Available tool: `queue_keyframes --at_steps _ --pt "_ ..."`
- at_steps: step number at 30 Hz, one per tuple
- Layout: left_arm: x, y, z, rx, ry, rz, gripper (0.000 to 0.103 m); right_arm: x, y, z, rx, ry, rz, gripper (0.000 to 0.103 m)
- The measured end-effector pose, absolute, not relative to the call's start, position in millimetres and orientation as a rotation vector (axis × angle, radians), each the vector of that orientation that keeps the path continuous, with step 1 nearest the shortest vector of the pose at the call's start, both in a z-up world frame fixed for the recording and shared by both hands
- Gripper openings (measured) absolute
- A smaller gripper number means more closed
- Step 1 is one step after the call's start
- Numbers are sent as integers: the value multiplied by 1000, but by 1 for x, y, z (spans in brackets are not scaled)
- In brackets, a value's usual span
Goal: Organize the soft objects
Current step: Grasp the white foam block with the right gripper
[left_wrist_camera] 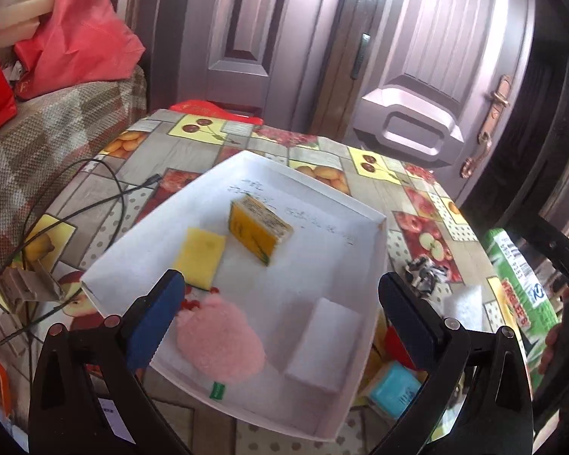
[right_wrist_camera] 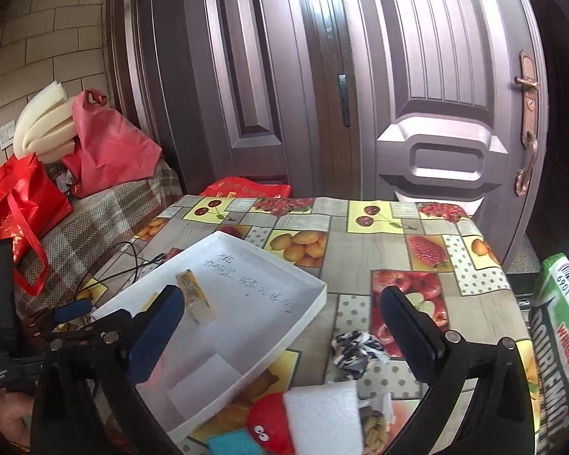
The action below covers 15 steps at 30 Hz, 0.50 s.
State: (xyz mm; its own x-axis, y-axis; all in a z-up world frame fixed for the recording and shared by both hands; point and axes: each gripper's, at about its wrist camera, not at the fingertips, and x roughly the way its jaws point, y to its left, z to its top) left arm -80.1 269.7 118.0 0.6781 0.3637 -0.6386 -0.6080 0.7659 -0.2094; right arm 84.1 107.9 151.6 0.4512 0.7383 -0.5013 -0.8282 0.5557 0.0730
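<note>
— What carries the things?
— A table [right_wrist_camera: 364, 250] with a fruit-pattern cloth.
— What lies directly on it?
— A white tray [left_wrist_camera: 375, 254] at the left, a black cable [left_wrist_camera: 106, 189] beside it, a black-and-white cloth ball [right_wrist_camera: 356, 352] to the right of the tray, and near the front edge a white foam block [right_wrist_camera: 322, 413], a red plush toy [right_wrist_camera: 269, 424] and a blue sponge [right_wrist_camera: 231, 443].
</note>
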Motion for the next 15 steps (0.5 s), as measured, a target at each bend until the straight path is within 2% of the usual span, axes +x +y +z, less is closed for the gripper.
queue_keyframes --at_steps 8,10,14,15 --pt "-68 189 75 -307 818 337 103 99 82 98 -269 722 914 102" --pt "-64 179 68 -290 844 316 103 91 86 88 -294 731 930 93" --pt "-56 172 63 -235 874 331 103 78 103 73 -383 721 932 90" --pt "-54 173 63 -234 879 330 103 78 108 68 -403 729 924 85"
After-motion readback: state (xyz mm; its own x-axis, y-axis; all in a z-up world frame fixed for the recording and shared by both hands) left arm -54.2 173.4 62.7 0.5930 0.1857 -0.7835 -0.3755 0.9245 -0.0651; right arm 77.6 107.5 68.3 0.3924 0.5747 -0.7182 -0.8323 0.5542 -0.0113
